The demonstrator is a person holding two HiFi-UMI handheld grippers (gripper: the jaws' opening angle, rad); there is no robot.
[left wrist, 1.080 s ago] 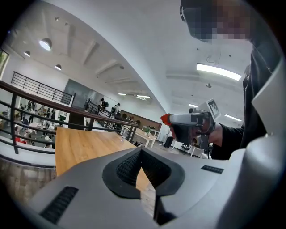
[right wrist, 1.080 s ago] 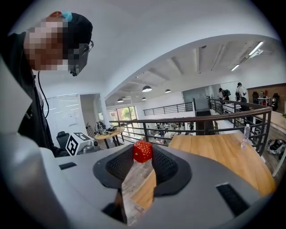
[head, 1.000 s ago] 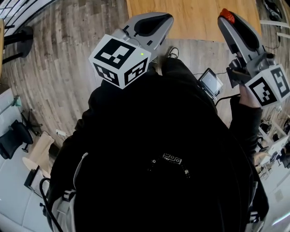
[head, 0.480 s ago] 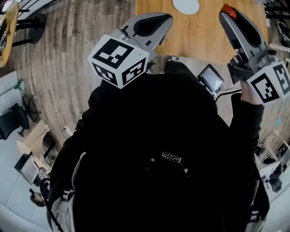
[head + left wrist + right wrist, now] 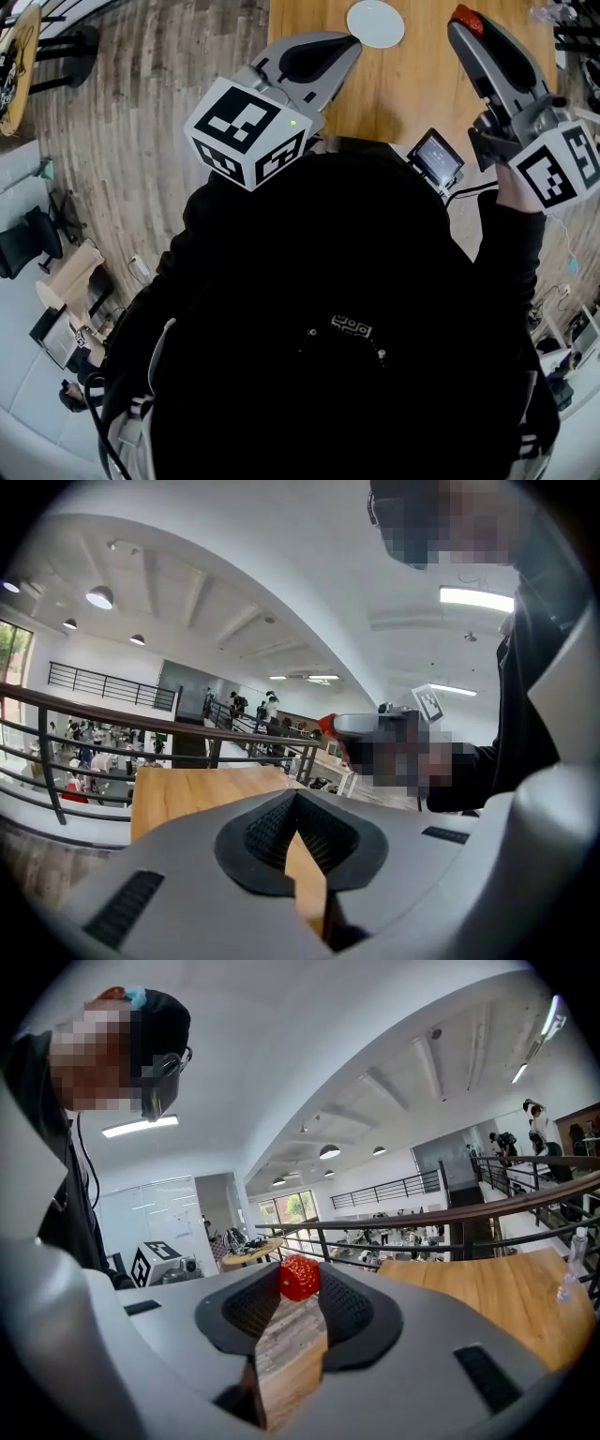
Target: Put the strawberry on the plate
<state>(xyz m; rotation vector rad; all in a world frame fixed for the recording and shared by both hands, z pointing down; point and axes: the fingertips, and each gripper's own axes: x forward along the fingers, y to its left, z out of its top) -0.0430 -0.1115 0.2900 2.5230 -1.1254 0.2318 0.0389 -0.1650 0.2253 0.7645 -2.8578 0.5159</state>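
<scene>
1. The right tool (image 5: 466, 21) is clamped on the red strawberry (image 5: 299, 1277). Its dark pads grip the fruit on both sides at the very tips.
2. The left tool (image 5: 295, 796) has its jaws together, tips meeting, with nothing between them.
3. The strawberry hangs in the air over the right part of the wooden table (image 5: 412, 84), apart from the white plate (image 5: 375, 22).
4. The plate lies flat on the table. In the head view it shows between the two tool tips, nearer the left one.
5. Each tool carries a marker cube: the left cube (image 5: 248, 131) sits over the person's chest, the right cube (image 5: 558, 173) above the right hand.
6. The person (image 5: 328, 328), in dark clothing, stands at the table's near edge, with a small screen (image 5: 436, 161) just beside the right arm.
7. A plank floor (image 5: 141, 122) spreads to the left, and a dark railing (image 5: 422, 1218) runs behind the table.
</scene>
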